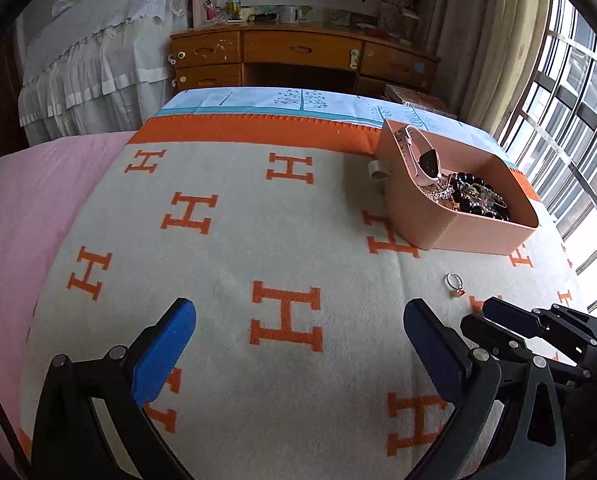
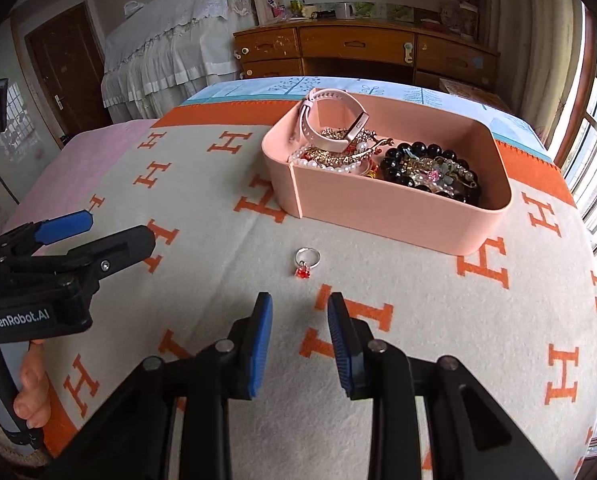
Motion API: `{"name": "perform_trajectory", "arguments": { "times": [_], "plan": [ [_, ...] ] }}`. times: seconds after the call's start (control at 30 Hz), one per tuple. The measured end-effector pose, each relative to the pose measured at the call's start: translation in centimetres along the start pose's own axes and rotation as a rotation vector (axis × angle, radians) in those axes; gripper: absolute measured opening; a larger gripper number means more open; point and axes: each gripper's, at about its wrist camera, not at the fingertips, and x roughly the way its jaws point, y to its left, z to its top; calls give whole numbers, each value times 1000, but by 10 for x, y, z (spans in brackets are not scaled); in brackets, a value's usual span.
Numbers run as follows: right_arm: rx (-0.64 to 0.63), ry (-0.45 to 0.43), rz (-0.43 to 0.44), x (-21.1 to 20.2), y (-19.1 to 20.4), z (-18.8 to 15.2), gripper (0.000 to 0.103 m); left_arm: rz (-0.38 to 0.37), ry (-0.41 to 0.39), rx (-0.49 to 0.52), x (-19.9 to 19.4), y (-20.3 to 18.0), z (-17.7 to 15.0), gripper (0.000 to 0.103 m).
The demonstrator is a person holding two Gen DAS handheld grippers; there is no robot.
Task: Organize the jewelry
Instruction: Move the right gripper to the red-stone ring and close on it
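Observation:
A silver ring with a red stone (image 2: 306,263) lies on the H-patterned blanket, just ahead of my right gripper (image 2: 299,314), which is open and empty. The ring also shows in the left wrist view (image 1: 455,283). A pink box (image 2: 398,208) behind the ring holds a pink watch (image 2: 330,124), pearl and gold pieces and black bead bracelets (image 2: 430,168). In the left wrist view the box (image 1: 478,236) stands at the right. My left gripper (image 1: 298,320) is wide open and empty over the blanket, left of the ring.
The blanket (image 1: 226,248) covers a bed with a pink sheet (image 1: 22,216) on the left. A small white ring-like object (image 1: 378,171) lies beside the box's far corner. A wooden desk (image 1: 298,56) stands behind the bed, windows (image 1: 570,128) at the right.

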Motion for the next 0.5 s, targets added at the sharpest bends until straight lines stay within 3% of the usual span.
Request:
{"name": "perform_trajectory", "arguments": {
  "times": [0.5],
  "plan": [
    [-85,-40,-112,24,17,20,28,-24,13,-43,14,8,1,102]
  ]
}}
